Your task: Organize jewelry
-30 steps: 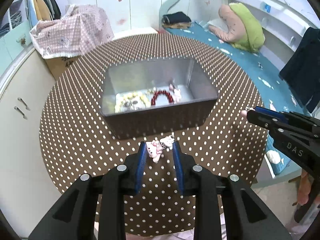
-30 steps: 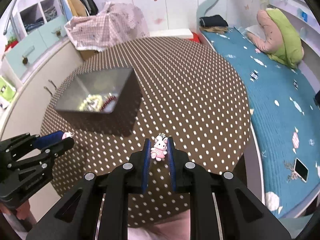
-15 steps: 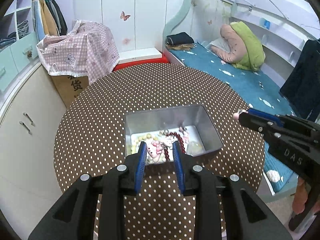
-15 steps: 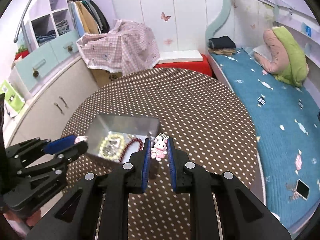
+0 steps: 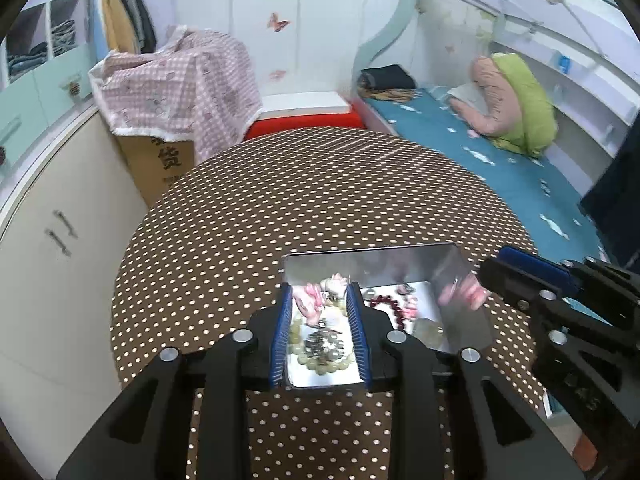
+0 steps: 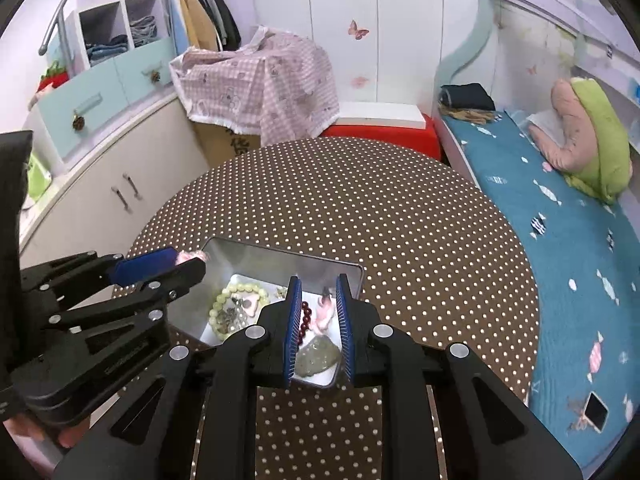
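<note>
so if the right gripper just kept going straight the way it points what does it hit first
Most likely the pink charm between the fingers of the right gripper, then the floor of the metal tin beside the red bead bracelet. Depth is hard to judge here.

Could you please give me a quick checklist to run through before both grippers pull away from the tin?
1. Left gripper over the metal tin: ok.
2. Right gripper over the tin: ok.
3. Left jaws spread wider than the pink charm: ok; whether it has dropped free, cannot tell (blurred).
4. Right jaws spread wider than the bunny charm: ok; touching a pad, cannot tell.
5. Red bead bracelet and pale bead bracelet inside the tin: ok.
6. Dotted table around the tin free of stray jewelry: ok where visible.
</note>
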Tool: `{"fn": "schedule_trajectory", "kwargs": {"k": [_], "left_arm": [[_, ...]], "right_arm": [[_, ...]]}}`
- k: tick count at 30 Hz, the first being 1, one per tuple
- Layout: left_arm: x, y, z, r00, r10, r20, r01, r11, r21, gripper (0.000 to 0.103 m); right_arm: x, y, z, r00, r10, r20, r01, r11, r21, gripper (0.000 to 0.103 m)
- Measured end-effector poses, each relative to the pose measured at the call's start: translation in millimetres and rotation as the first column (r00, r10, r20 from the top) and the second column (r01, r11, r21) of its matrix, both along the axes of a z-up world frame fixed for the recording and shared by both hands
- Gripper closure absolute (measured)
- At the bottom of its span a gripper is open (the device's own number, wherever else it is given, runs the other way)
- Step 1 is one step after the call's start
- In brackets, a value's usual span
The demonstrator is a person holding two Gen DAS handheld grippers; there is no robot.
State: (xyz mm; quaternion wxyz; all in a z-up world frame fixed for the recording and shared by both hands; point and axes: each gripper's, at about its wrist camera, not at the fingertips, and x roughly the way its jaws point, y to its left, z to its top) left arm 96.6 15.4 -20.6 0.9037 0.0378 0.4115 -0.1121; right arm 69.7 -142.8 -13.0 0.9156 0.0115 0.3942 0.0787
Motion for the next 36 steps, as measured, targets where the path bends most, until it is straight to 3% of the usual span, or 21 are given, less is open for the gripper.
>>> {"fn": "schedule_trajectory", "kwargs": {"k": [1, 2, 3, 16, 21, 23, 30, 36], "left_arm": [[1.6, 0.9, -0.5, 1.0, 0.012, -0.001, -0.012, 1.0, 0.005, 0.051], [2.8, 1.9, -1.0, 1.0, 0.025, 0.003, -0.025, 1.0, 0.011, 0.044], [4.0, 2.8, -1.4, 0.999, 0.038, 0.007, -0.038, 0.999, 0.02, 0.044], [-7.3, 1.9, 5.7, 1.0, 0.028, -0.005, -0.028, 1.0, -0.012, 0.033], [-24.5, 1.2, 19.8, 0.998, 0.037, 0.042, -0.037, 0.999, -0.012, 0.032], [-32.6, 1.5, 24.5, 0.998, 0.043, 0.055, -0.042, 0.999, -0.013, 0.026], [-62.8, 1.9, 42.1, 0.992, 0.048, 0.117, -0.046, 0.999, -0.017, 0.025], [-86.7, 5.0, 54.7, 0.982, 0.083, 0.172, -0.081, 0.997, -0.014, 0.018]], "right_arm": [[0.1, 0.0, 0.3, 1.0, -0.008, 0.002, 0.008, 1.0, 0.003, 0.064], [-0.9, -1.7, 0.8, 1.0, -0.023, 0.01, 0.023, 1.0, 0.006, 0.036], [-2.5, -4.8, 2.5, 0.998, -0.056, 0.032, 0.056, 0.998, -0.002, 0.03], [-13.3, -20.4, 5.0, 0.994, -0.102, 0.025, 0.102, 0.995, 0.004, 0.028], [-31.6, -22.7, 15.3, 0.99, -0.126, 0.069, 0.126, 0.992, 0.001, 0.022], [-39.5, -24.0, 19.2, 0.988, -0.131, 0.081, 0.131, 0.991, 0.002, 0.022], [-67.9, -24.0, 31.8, 0.982, -0.147, 0.122, 0.149, 0.989, -0.006, 0.02], [-90.0, -20.5, 43.9, 0.972, -0.163, 0.169, 0.171, 0.985, -0.028, 0.018]]}}
